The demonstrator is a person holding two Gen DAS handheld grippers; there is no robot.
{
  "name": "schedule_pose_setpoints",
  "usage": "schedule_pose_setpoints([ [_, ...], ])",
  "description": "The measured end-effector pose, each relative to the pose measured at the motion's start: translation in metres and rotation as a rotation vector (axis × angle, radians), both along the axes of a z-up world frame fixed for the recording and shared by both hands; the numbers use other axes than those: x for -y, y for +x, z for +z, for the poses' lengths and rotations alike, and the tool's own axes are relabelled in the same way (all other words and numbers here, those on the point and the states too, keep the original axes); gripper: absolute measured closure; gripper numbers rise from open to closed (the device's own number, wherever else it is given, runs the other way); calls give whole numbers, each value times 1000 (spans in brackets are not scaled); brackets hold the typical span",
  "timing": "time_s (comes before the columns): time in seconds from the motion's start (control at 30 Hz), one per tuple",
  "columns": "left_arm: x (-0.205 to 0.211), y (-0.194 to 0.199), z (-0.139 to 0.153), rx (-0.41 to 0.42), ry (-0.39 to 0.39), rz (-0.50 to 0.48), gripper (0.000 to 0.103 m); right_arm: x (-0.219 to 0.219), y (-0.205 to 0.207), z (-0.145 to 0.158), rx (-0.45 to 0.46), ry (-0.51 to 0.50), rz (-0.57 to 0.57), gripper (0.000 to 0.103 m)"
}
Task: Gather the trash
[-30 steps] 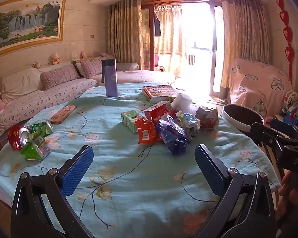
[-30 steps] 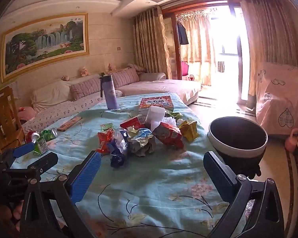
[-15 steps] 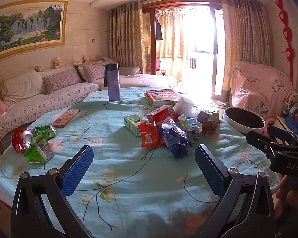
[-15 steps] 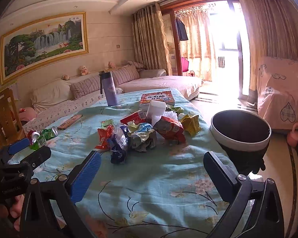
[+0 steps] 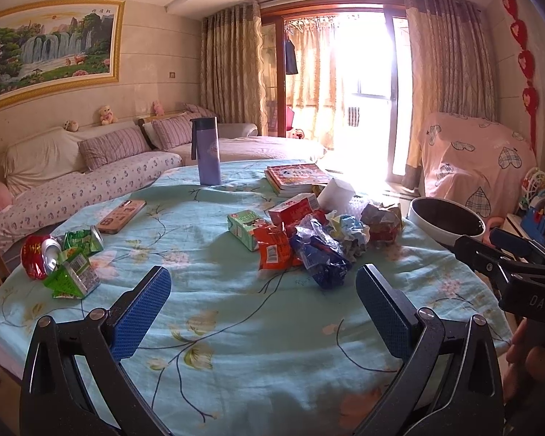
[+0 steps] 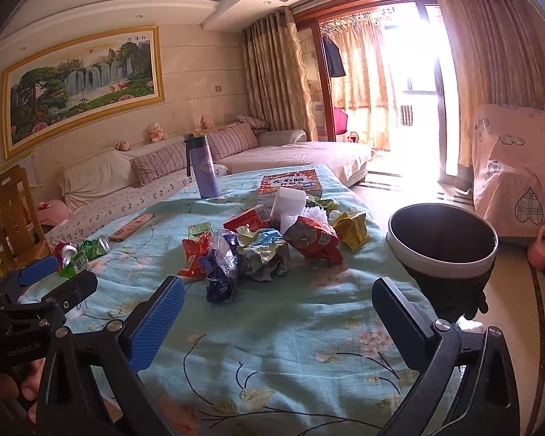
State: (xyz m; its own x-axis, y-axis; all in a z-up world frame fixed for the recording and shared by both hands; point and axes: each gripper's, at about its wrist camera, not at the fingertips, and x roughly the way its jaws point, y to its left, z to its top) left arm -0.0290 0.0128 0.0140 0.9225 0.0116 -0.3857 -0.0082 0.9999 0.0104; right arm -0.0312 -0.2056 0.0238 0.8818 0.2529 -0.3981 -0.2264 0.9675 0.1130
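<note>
Purple bottle point(image 6: 204, 167) and books point(image 6: 290, 182) stand behind the trash pile point(image 6: 265, 245).

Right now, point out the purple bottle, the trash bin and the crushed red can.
purple bottle point(image 5: 208, 156): left wrist view, middle of its body.
trash bin point(image 6: 442, 266): right wrist view, white outer wall below the rim.
crushed red can point(image 5: 34, 259): left wrist view, red side.

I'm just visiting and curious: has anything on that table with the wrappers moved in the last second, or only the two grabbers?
Only the grabbers moved. The left gripper and right gripper both drew back slightly and rose, so the trash pile looks a bit farther off. Nothing was picked up or dropped; both remain open and empty. The pile, crushed cans, purple bottle and bin stayed put.
</note>
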Motion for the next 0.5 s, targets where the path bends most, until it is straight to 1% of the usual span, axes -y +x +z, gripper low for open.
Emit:
schedule_pose_setpoints([
  [0.5,-1,1,0,-2,0,-3,0,1,0,1,-4,9,3,0],
])
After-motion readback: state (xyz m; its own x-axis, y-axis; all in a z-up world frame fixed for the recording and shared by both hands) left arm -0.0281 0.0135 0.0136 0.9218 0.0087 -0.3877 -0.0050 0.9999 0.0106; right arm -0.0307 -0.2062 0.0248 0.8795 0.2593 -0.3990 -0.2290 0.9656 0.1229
